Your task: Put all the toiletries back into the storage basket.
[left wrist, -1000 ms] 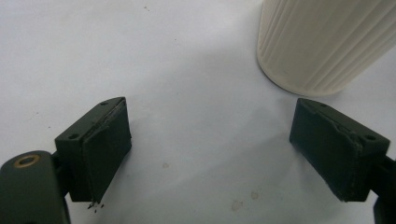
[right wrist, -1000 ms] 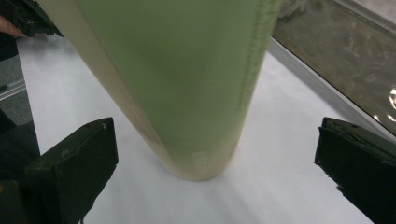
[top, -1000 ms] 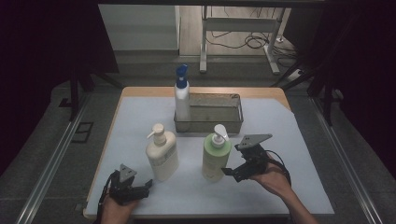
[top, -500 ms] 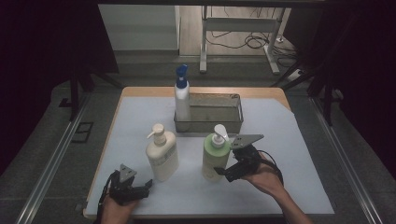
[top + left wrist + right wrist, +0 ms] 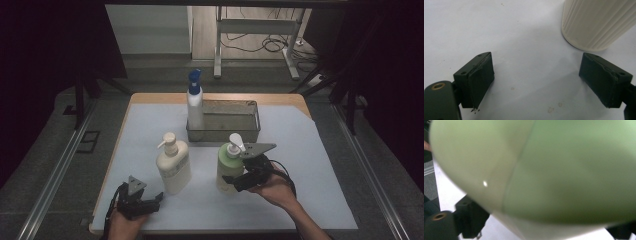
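A green pump bottle (image 5: pixel 229 167) stands on the white mat, right of a cream pump bottle (image 5: pixel 173 166). My right gripper (image 5: pixel 232 181) reaches in from the right at the green bottle's lower body. In the right gripper view the green bottle (image 5: pixel 544 170) lies blurred between the jaws, which have just been closing. It hides the pad faces, so contact is unclear. My left gripper (image 5: pixel 154 200) rests open near the front left edge. In the left gripper view the left gripper (image 5: pixel 536 82) holds nothing, and the cream bottle's ribbed base (image 5: pixel 596 25) stands just beyond its right jaw.
A metal tray (image 5: pixel 248 129) stands at the back middle of the mat, with a blue-capped white bottle (image 5: pixel 195 102) upright at its left end. The mat's front edge runs just below both hands. Dark floor and table legs lie beyond the table.
My right hand has slid left, bringing its jaws around the green bottle's lower body. The left gripper and all the bottles have stayed put.
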A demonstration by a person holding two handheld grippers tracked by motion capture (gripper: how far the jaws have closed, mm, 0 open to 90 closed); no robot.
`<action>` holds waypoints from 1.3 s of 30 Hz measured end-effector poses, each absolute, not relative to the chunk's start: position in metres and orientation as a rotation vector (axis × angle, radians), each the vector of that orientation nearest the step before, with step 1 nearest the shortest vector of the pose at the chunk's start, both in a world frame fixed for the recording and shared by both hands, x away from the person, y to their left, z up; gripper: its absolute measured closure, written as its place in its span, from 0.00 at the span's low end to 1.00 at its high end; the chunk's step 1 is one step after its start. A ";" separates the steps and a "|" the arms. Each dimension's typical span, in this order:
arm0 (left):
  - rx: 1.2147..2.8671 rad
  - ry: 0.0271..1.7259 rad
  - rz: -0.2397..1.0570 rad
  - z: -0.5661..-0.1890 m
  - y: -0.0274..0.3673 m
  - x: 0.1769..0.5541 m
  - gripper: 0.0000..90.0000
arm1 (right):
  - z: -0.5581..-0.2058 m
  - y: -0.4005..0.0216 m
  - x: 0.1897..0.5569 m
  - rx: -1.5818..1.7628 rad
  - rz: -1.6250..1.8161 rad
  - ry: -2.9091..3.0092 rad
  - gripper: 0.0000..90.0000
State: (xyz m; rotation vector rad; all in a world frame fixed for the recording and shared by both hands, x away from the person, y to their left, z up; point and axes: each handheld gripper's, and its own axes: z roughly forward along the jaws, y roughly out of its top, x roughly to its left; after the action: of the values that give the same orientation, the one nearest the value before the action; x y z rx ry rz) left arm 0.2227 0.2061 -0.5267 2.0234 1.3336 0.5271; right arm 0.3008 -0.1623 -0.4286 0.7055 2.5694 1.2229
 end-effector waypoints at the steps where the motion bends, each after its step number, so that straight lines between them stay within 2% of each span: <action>1: 2.023 1.334 0.528 -0.527 0.206 0.223 0.14 | -0.428 -0.162 0.301 0.704 1.226 2.567 0.11; 21: 2.024 1.333 0.527 -0.527 0.206 0.223 0.14 | -0.422 -0.158 0.296 0.705 1.144 2.573 0.13; 39: 2.023 1.334 0.526 -0.527 0.206 0.223 0.14 | -0.395 -0.154 0.307 0.724 1.139 2.565 0.13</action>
State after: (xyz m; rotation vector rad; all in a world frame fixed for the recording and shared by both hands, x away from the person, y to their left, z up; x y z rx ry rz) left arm 0.2229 0.2063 -0.5267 2.0232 1.3339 0.5258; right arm 0.3068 -0.1542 -0.3949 0.7244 2.5649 1.1388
